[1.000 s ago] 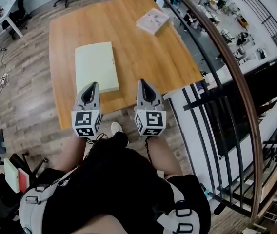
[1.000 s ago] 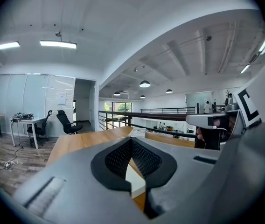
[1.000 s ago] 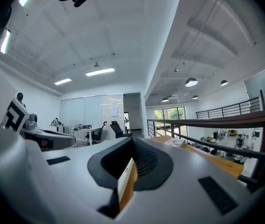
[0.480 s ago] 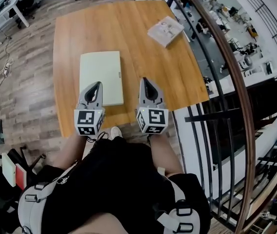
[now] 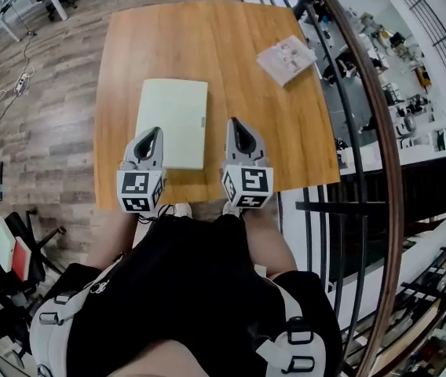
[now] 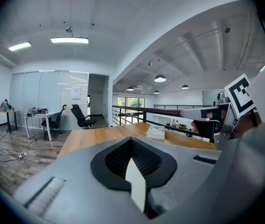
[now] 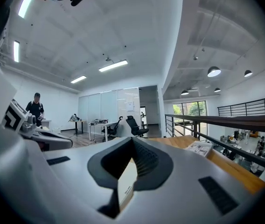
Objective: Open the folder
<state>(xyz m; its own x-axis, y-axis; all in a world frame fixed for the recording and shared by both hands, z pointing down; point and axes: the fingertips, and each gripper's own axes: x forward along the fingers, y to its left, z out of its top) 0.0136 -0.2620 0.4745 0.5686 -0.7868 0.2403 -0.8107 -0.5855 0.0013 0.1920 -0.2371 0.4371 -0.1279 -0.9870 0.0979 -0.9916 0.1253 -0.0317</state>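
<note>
Both claws have shifted since a second ago, so I now see the closed folder (image 5: 173, 121) at mid-frame between them, flat on the worktop (image 5: 246, 93). My left claw (image 5: 152, 134) is clenched on nothing. The right claw (image 5: 236, 126) is likewise pinched together and empty.

Wood-plank floor (image 5: 42, 108) runs left of the timber desk (image 5: 239, 69), and a black railing (image 7: 235, 119) with a wooden handrail guards its right edge. Across the room there's a glass partition (image 6: 48, 90), a white table (image 6: 41, 117) and a black office chair (image 6: 80, 115), with strip lights (image 6: 69, 40) glowing overhead.
</note>
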